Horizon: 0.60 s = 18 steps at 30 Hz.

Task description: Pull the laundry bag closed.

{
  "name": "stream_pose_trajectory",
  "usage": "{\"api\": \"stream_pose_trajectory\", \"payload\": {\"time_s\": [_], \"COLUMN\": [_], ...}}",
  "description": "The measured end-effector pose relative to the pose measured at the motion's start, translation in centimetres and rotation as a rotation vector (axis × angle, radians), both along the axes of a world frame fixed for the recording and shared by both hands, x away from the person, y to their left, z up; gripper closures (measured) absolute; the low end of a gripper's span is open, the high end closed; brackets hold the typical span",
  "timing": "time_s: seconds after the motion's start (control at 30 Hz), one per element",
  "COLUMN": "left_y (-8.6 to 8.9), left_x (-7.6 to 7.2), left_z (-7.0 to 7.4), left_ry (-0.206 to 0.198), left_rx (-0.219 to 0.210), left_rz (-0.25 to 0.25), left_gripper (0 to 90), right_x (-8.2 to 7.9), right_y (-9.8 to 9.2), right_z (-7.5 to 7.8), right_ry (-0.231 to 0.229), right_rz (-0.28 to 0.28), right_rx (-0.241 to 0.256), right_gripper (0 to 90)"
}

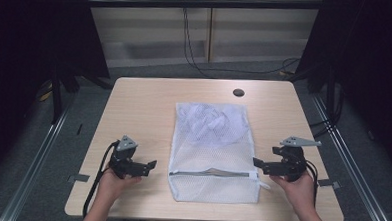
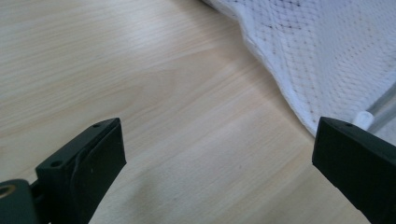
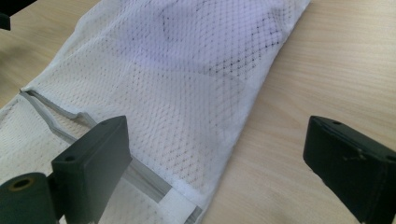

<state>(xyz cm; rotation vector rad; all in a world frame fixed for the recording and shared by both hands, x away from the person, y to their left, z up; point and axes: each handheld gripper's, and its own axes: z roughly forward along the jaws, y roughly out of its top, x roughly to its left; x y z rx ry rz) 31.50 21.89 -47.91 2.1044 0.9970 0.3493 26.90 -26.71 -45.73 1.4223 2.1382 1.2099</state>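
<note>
White mesh zippered laundry bag (image 1: 214, 151) flat at centre of light wood-grain tabletop (image 1: 144, 103), w/ black two-jaw grippers either side.

Bag lying lengthwise, grey zipper (image 1: 214, 173) running across near the person's end, crumpled white cloth (image 1: 208, 123) seen thru mesh at far end. Left black gripper (image 1: 149, 167) resting on table just left of bag, jaws spread wide, nothing btwn them; in left gripper view only bare wood btwn jaws, bag edge (image 2: 289, 93) close to one jaw, apart from it. Right black gripper (image 1: 258, 165) at bag's right edge by zipper end, jaws also spread wide, pinching nothing; in right gripper view one jaw over mesh and zipper (image 3: 144, 175), other over bare table. Small dark round hole (image 1: 239, 92) in tabletop beyond bag.
</note>
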Motion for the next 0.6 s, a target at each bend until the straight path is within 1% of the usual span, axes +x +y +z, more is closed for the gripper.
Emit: {"api": "stream_pose_trajectory", "payload": {"time_s": [0.03, 0.07, 0.1, 0.17, 0.2, 0.23, 0.27, 0.3, 0.4, 0.43, 0.5, 0.6], "left_y": [0.0, -0.1, 0.0, 0.1, 0.2, 0.2, 0.3, 0.3, 0.4, 0.4, 0.4, 0.2], "left_x": [-0.1, -0.2, -0.3, -0.4, -0.5, -0.6, -0.6, -0.6, -0.7, -0.7, -0.7, -0.8], "left_z": [0.1, 0.1, 0.3, 0.5, 0.6, 0.6, 0.7, 0.7, 1.0, 1.0, 1.1, 1.1], "left_ry": [-0.006, -0.004, -0.009, -0.009, -0.003, -0.003, -0.007, -0.007, 0.002, 0.002, 0.002, 0.006], "left_rx": [-0.001, -0.018, -0.016, -0.034, -0.043, -0.044, -0.057, -0.057, -0.089, -0.089, -0.084, -0.085], "left_rz": [-0.013, -0.018, -0.027, -0.040, -0.050, -0.057, -0.065, -0.065, -0.067, -0.067, -0.072, -0.088], "left_gripper": [2.6, 2.6, 2.6, 2.7, 2.6, 2.6, 2.6, 2.7, 3.0, 3.1, 3.2, 4.2], "right_x": [0.1, 0.1, 0.1, 0.2, 0.3, 0.3, 0.4, 0.4, 0.4, 0.4, 0.4, 0.5], "right_y": [0.1, 0.2, 0.4, 0.6, 0.8, 0.9, 1.0, 1.2, 1.7, 1.7, 2.2, 2.5], "right_z": [0.0, 0.1, 0.1, 0.1, 0.1, 0.1, 0.1, 0.0, 0.0, 0.0, 0.0, -0.1], "right_ry": [-0.002, 0.004, 0.003, 0.006, 0.009, 0.012, 0.013, 0.013, 0.023, 0.023, 0.019, 0.026], "right_rz": [0.006, 0.006, 0.004, 0.009, 0.011, 0.017, 0.017, 0.022, 0.026, 0.026, 0.036, 0.041], "right_rx": [0.001, 0.000, -0.006, -0.010, -0.010, -0.011, -0.012, -0.014, -0.012, -0.012, -0.032, -0.038], "right_gripper": [7.3, 7.4, 7.4, 7.7, 7.7, 7.7, 7.9, 8.0, 8.1, 8.1, 8.2, 8.3]}}
